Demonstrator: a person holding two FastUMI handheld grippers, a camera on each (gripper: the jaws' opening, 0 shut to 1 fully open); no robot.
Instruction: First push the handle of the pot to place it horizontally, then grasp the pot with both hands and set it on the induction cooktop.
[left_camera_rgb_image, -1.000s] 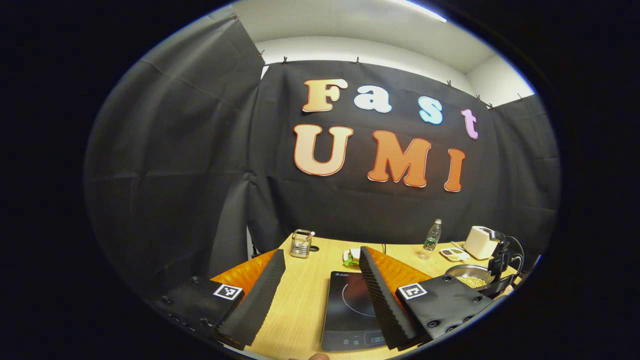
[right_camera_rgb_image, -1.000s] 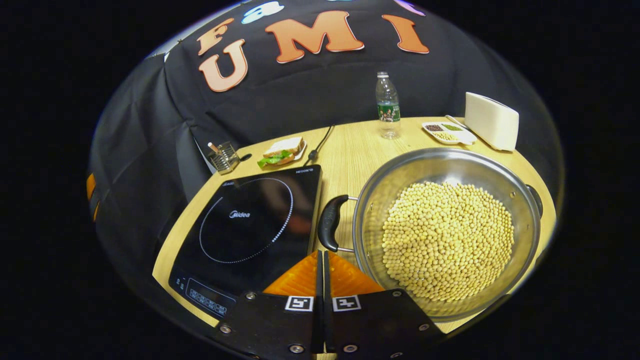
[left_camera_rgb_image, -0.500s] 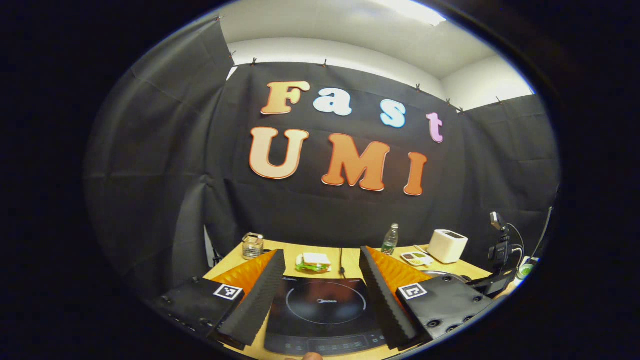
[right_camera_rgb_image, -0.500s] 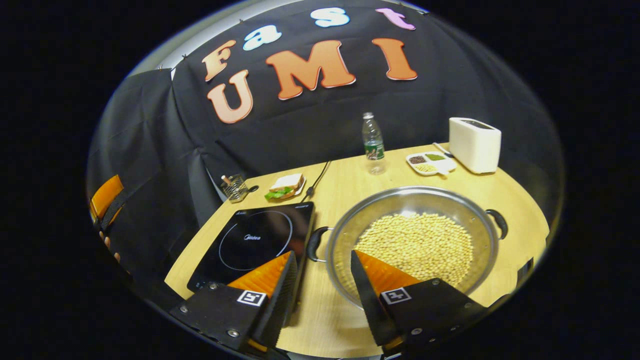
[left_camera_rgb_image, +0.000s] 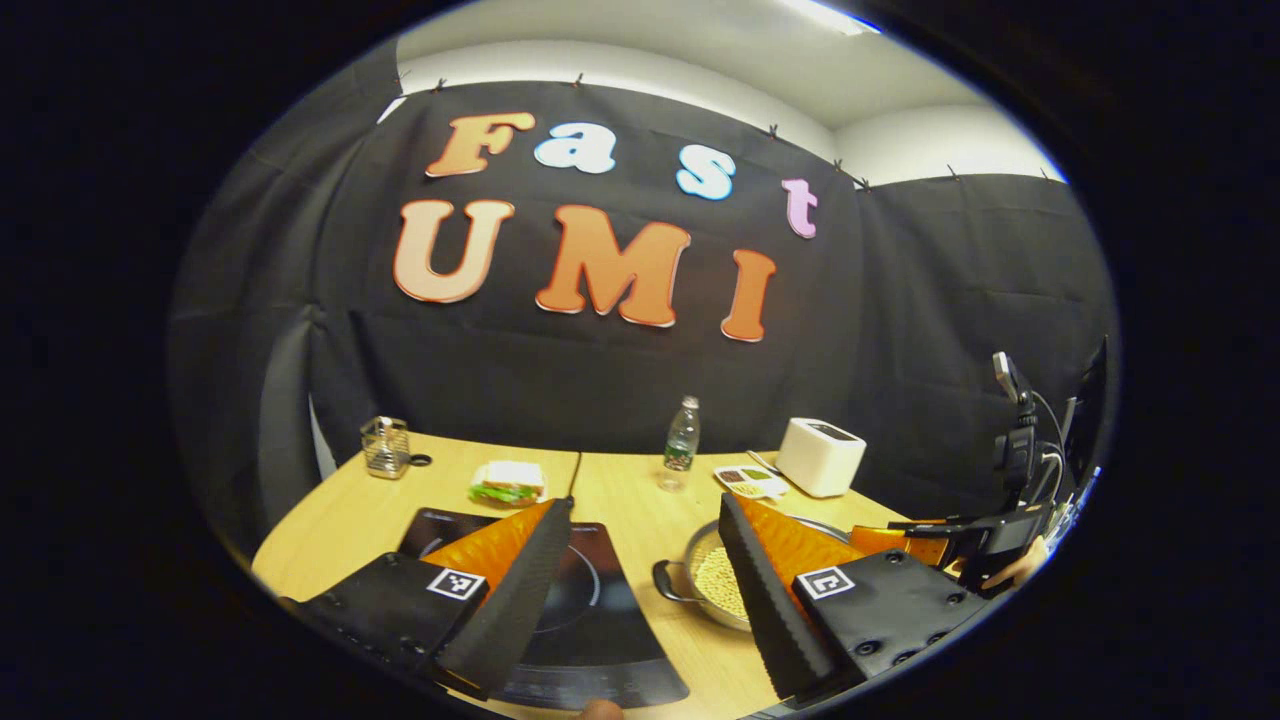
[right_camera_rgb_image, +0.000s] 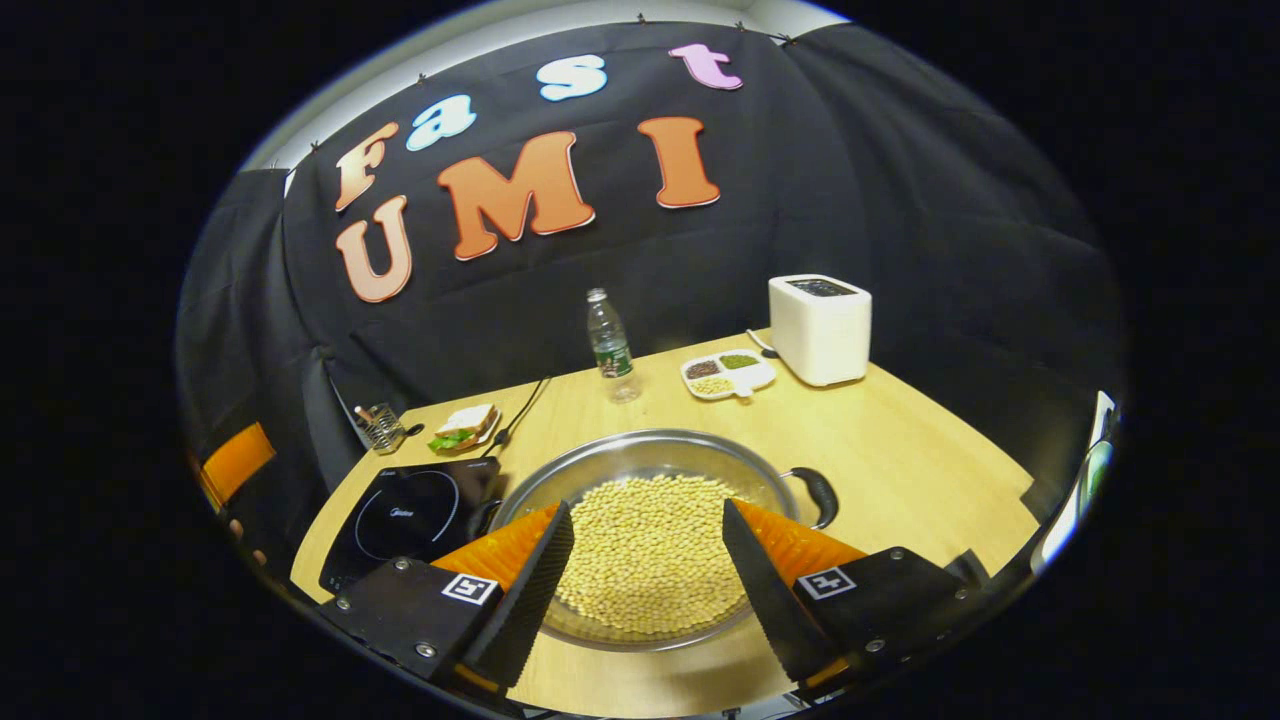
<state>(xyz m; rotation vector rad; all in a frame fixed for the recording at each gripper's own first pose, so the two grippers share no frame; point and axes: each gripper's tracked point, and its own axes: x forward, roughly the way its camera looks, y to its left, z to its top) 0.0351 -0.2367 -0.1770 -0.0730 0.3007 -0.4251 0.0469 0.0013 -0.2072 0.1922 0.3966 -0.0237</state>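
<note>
Both hand-held grippers stand with their fingers spread wide and nothing between them: the right gripper (right_camera_rgb_image: 640, 580) hangs over the near rim of the pot (right_camera_rgb_image: 640, 450), and the left gripper (left_camera_rgb_image: 640, 580) hangs over the near edge of the table (left_camera_rgb_image: 340, 515) with one finger in front of the induction cooktop (left_camera_rgb_image: 590, 610) and the other in front of the pot (left_camera_rgb_image: 700, 585). That pot is a wide, shallow steel pan on the table, heaped with pale yellow beans (right_camera_rgb_image: 650, 555), and it sits just to the right of the cooktop (right_camera_rgb_image: 405, 515), touching or nearly touching its edge; the exact gap is hidden by the pan's rim. One dark loop handle (right_camera_rgb_image: 822, 495) juts from the pot's right side, and in the left gripper view another dark handle (left_camera_rgb_image: 668, 582) points toward the cooktop. Behind the pot stands a clear water bottle (right_camera_rgb_image: 608, 345), and to the right of that, farther back, lie a small divided dish of grains (right_camera_rgb_image: 727, 374) and a white toaster (right_camera_rgb_image: 820, 328) just beside it. Behind the cooktop, to the pot's far left, a sandwich with green leaves (right_camera_rgb_image: 462, 425) rests on a plate, a dark cable (right_camera_rgb_image: 520, 412) runs past it, and a wire holder (right_camera_rgb_image: 378, 428) stands at the table's far left edge. In the left gripper view the right gripper (left_camera_rgb_image: 985, 545) appears at the far right, beyond the pot, with cables rising from it.
</note>
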